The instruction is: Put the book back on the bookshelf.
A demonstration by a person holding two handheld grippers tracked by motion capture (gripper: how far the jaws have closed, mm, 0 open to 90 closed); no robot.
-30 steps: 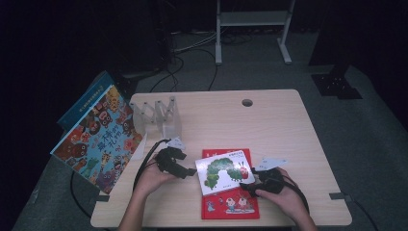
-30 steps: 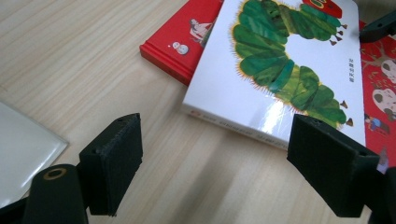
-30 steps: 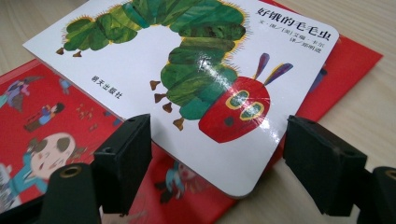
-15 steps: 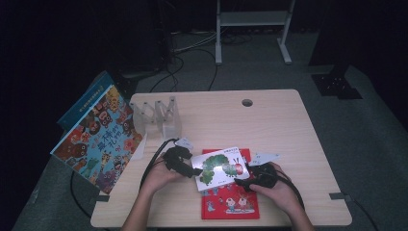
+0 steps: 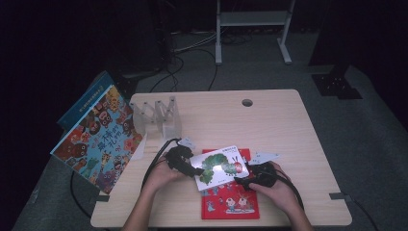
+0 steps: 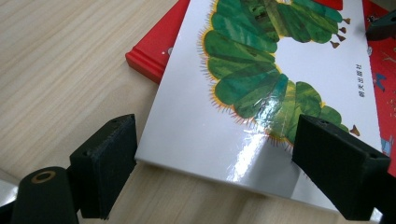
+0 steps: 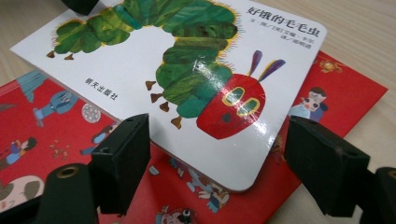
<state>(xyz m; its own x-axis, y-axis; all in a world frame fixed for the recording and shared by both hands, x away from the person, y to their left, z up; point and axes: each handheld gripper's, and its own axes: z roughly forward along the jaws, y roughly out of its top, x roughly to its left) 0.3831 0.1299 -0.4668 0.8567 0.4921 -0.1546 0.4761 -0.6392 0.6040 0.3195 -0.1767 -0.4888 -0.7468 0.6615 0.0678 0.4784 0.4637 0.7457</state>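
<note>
Where it overlaps red, glossy caterpillar book (image 5: 221, 167)

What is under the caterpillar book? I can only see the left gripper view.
Observer: A red book with little cartoon people on it.
Operator: Is the other gripper close?
Observer: Yes, the right gripper is at the caterpillar book's other end, jaws open.
Operator: What color is the caterpillar's face?
Observer: Red, with yellow-green eyes.
Operator: Any more books?
Observer: A big colorful book hangs off the table's left edge.
</note>
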